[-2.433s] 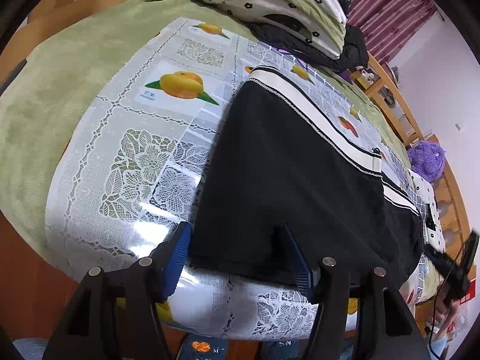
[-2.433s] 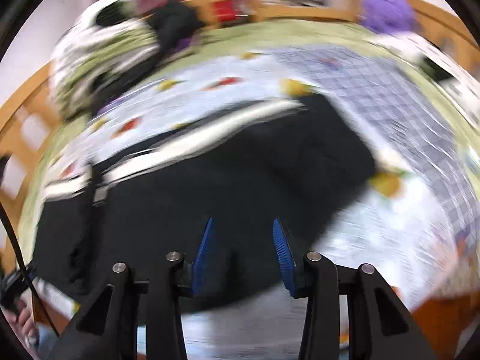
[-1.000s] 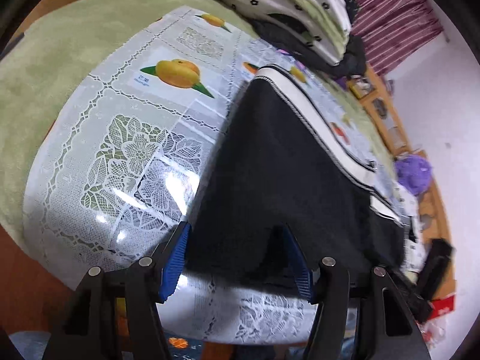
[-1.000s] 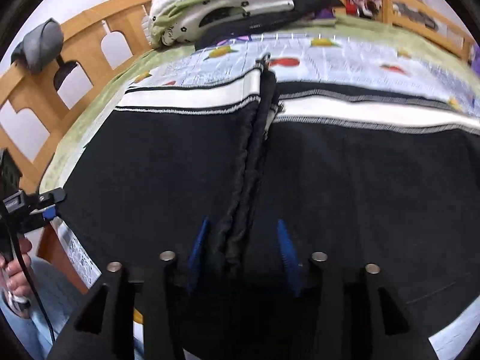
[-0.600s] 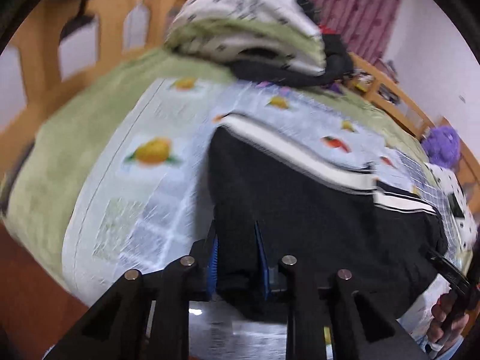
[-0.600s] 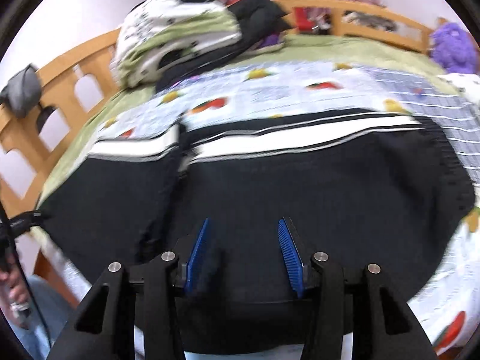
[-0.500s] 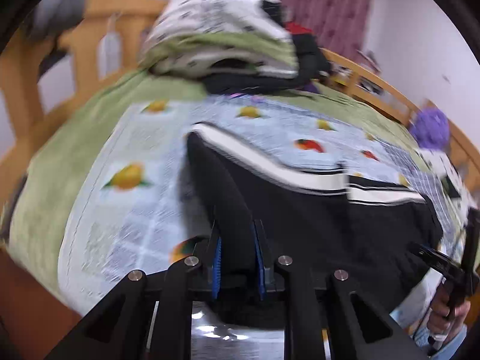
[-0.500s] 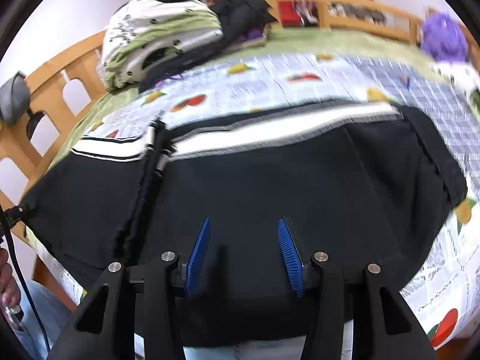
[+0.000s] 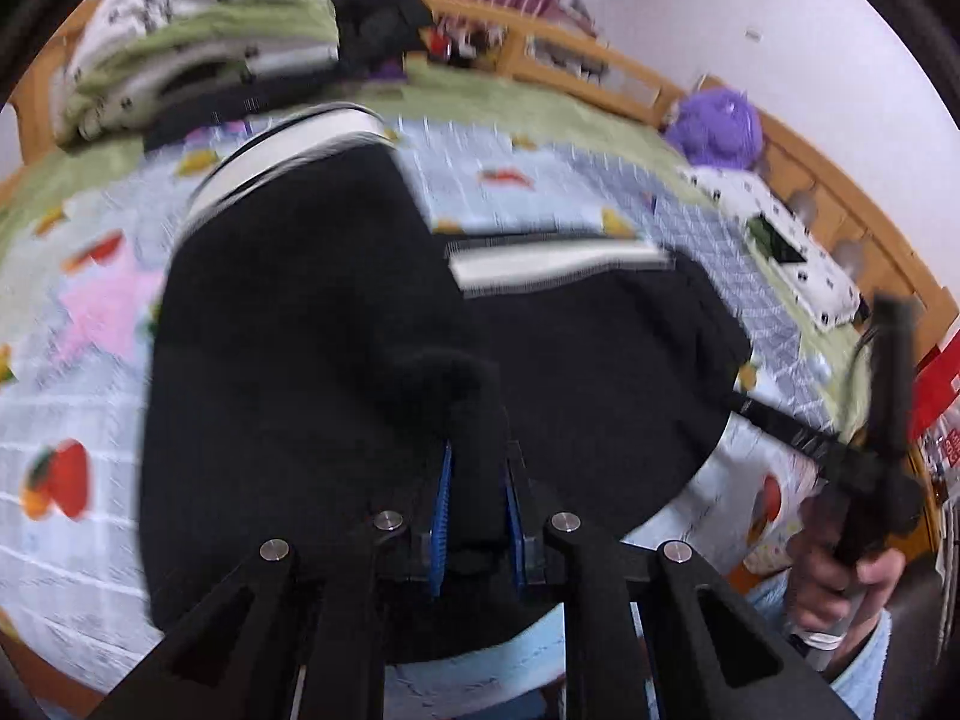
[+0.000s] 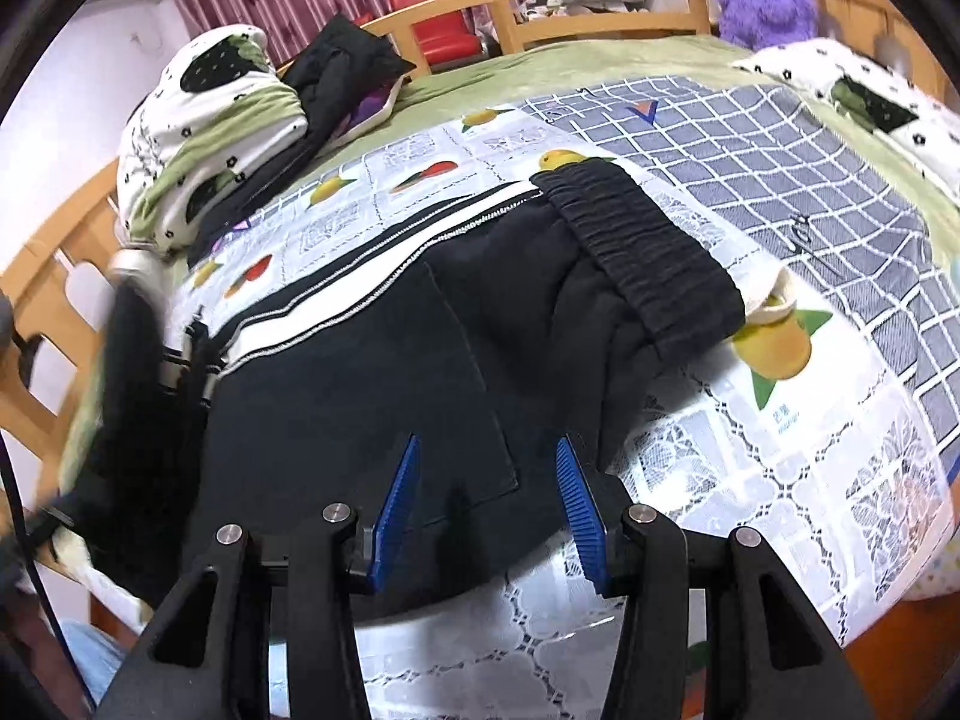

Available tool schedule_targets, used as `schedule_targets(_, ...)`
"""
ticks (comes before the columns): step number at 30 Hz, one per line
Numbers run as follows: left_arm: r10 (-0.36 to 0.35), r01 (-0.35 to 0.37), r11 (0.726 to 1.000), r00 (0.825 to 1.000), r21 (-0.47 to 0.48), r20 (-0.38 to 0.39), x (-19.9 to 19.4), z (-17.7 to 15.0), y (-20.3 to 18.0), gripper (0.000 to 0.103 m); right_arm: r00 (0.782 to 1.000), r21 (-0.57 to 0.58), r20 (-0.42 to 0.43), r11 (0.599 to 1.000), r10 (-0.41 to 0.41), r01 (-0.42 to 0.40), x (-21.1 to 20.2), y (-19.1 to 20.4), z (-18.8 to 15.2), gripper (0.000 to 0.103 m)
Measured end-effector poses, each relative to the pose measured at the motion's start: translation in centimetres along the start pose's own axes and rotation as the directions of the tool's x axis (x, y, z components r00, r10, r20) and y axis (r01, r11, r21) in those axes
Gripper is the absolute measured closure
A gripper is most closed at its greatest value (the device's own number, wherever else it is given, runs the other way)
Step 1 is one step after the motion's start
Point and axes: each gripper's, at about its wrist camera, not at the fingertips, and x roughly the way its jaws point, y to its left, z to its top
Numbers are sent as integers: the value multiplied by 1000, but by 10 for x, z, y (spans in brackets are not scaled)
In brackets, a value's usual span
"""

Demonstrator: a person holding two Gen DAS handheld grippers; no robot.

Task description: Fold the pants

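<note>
My left gripper (image 9: pixel 477 498) is closed tightly on a bunch of the black fleece pants with a white side stripe (image 9: pixel 288 360), lifting the leg end above the rest of the garment. My right gripper (image 10: pixel 489 510) has its blue pads (image 10: pixel 399 498) wide apart and holds nothing; it hovers over the pants near the ribbed waistband (image 10: pixel 642 252). The pants lie on the white lace fruit-print cloth (image 10: pixel 750 456) covering the bed.

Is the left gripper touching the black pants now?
Touching. The left wrist view shows the left gripper with its blue fingers closed on a bunched fold of the pants.
</note>
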Motion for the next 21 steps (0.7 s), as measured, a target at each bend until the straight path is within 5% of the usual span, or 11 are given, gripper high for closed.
schedule_targets(6,-108,108,994,994,-4,-34,-29,-9,10,67,998,-109,19,992,67,-65,-7,33,-3,55)
schedule_targets(10,-42,42,999,999,-12,24,-60,-19,31,47,987,-129,-30,978,160,-163,3,60,-5,55)
schedule_targets(16,67,-62,984,997,-167,25,-71,-32,91,47,936,-82,-103,935,337,-346,29,110,-3,47)
schedule_targets(21,105,-96,967,994,-234,27,-79,-34,123,47,900,-13,-199,917,388,-399,73,153,4,45)
